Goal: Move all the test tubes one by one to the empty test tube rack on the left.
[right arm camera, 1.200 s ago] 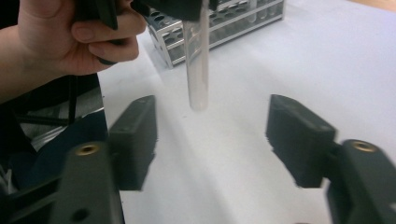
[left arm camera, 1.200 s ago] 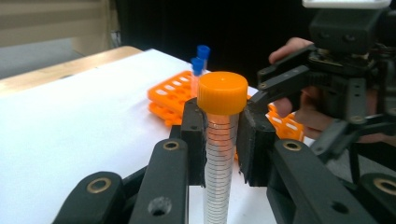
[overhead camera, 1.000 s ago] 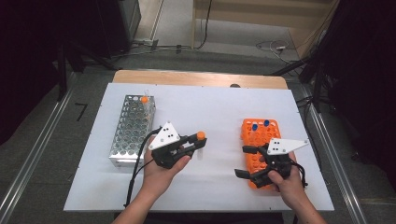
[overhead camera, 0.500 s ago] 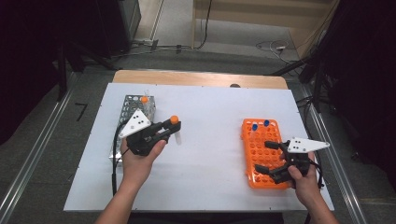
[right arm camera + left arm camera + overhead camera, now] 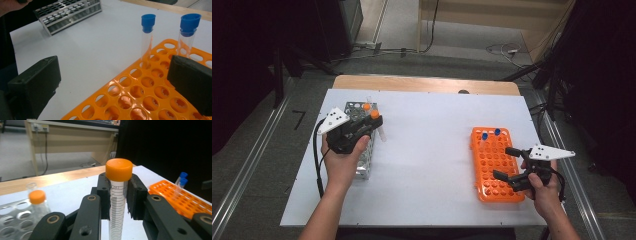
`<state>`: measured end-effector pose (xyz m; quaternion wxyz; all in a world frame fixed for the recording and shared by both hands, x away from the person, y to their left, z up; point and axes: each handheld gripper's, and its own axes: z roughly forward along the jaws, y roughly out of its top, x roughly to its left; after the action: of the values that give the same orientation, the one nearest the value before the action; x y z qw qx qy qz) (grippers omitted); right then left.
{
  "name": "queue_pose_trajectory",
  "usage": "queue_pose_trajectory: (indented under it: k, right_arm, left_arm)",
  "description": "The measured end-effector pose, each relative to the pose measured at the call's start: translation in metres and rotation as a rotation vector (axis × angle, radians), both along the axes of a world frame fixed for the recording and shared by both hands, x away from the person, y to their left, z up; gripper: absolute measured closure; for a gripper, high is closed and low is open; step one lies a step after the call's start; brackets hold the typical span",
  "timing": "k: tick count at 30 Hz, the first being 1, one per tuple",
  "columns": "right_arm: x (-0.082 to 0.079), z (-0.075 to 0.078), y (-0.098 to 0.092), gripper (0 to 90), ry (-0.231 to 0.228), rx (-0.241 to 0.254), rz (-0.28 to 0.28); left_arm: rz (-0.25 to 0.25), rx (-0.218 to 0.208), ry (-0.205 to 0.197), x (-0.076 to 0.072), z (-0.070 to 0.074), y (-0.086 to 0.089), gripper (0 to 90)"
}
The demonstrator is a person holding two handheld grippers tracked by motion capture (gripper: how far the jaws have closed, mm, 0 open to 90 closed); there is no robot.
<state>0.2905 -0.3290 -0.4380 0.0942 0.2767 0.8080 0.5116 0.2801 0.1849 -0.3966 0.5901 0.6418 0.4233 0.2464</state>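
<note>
- Orange-capped tube (image 5: 118,195) is clamped upright in the left tool (image 5: 362,129), held just above the metal rack (image 5: 360,165)'s far end.
- One orange-capped tube (image 5: 37,201) already stands in the metal rack; the held one is not yet seated, I judge.
- Right of the metal rack, across the surface (image 5: 427,150), the orange rack (image 5: 492,170) keeps two blue-capped tubes (image 5: 147,37); the right tool (image 5: 504,165) hangs over it with jaws spread, empty.

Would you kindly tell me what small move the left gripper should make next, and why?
Probably lower the orange-capped graduated clear tube into a free hole of the perforated metal rack: the left gripper grips it upright near that rack, where another orange-capped tube stands.
</note>
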Motion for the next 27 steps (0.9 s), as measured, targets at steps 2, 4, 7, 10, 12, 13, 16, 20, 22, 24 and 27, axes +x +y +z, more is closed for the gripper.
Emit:
queue_pose_trajectory:
  k: [2,4,7,10,12,13,16,20,22,24,27]
  right_arm:
    - [0.000,0.000,-0.001,0.0,-0.002,0.000,-0.003]
    - [0.000,0.000,-0.002,0.0,-0.001,0.004,-0.010]
    - [0.001,0.000,-0.004,0.0,0.000,0.008,-0.018]
    - [0.002,-0.002,-0.003,0.0,0.002,0.002,-0.016]
    - [0.003,-0.002,-0.002,0.0,0.006,0.000,-0.017]
    - [0.003,-0.002,-0.002,0.0,0.004,0.000,-0.017]
    - [0.003,-0.002,-0.002,0.0,0.005,0.003,-0.020]
    - [0.003,-0.001,-0.003,0.0,0.008,0.021,-0.020]
    - [0.003,-0.001,-0.003,0.0,0.006,0.028,-0.025]
    - [0.003,-0.002,-0.003,0.0,0.006,0.021,-0.024]
    - [0.003,-0.003,-0.004,0.0,0.010,0.021,-0.025]
  left_arm:
    - [0.014,-0.007,-0.004,0.001,0.001,0.004,74.1]
    - [0.030,0.001,-0.007,0.003,0.003,0.008,74.2]
    - [0.057,0.001,-0.012,0.006,0.006,0.015,74.1]
    - [0.086,0.006,-0.014,0.012,0.007,0.023,74.2]
    - [0.108,0.008,-0.012,0.018,0.007,0.026,74.1]
    - [0.119,0.010,-0.012,0.021,0.006,0.027,74.2]
    - [0.149,0.022,-0.003,0.030,0.003,0.030,74.1]
    - [0.189,0.021,0.006,0.040,-0.004,0.032,74.1]
    - [0.203,0.025,-0.003,0.043,-0.007,0.032,74.1]
    - [0.208,0.034,-0.002,0.046,-0.010,0.031,74.1]
    - [0.211,0.034,0.010,0.049,-0.014,0.030,74.1]
